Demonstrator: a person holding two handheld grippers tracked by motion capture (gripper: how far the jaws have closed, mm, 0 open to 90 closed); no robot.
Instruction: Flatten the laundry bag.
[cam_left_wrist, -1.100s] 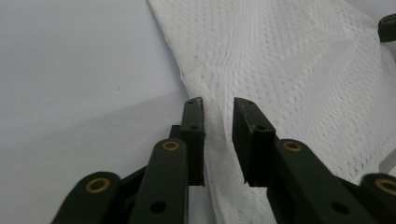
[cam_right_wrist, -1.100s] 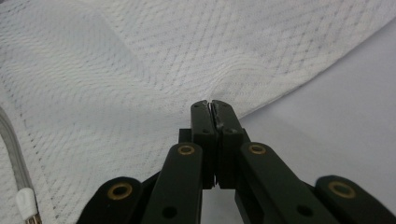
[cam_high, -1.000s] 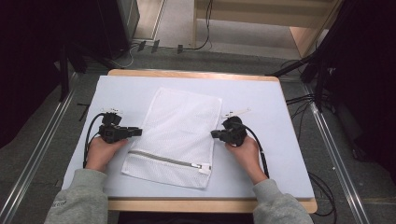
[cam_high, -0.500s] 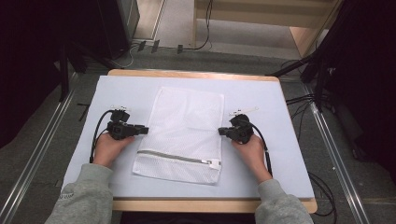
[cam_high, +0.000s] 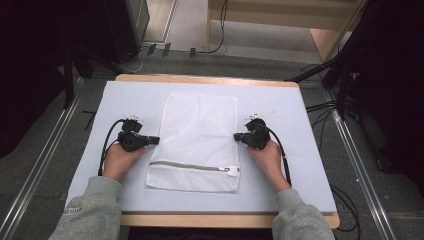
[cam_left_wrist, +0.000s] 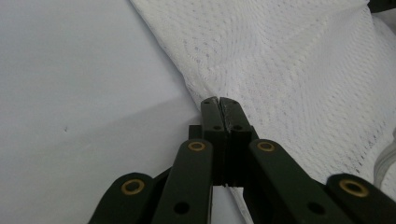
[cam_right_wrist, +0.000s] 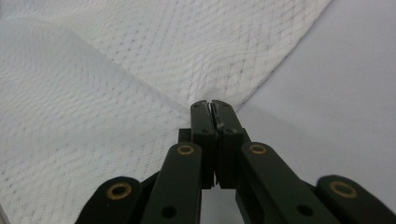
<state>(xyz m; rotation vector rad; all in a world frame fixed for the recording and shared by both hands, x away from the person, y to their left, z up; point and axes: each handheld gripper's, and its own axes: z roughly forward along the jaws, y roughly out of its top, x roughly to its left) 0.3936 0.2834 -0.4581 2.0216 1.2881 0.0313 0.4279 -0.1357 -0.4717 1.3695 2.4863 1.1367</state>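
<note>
The left gripper (cam_high: 156, 140) has just been closing and now pinches the left edge of the white mesh laundry bag (cam_high: 200, 135), which lies flat at the middle of the tabletop, its zipper (cam_high: 192, 166) toward the near edge. At the bag's right edge the right gripper (cam_high: 237, 136) is pinched onto the mesh too. A pale blue sheet (cam_high: 300, 150) covers the wood-rimmed tabletop; cables (cam_high: 330, 107) trail over grey floor beyond its right edge.

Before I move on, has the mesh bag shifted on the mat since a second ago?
Yes. The mesh bag has slid toward the mat's right side and squared up; its zipper end now lies level with the near table edge.
</note>
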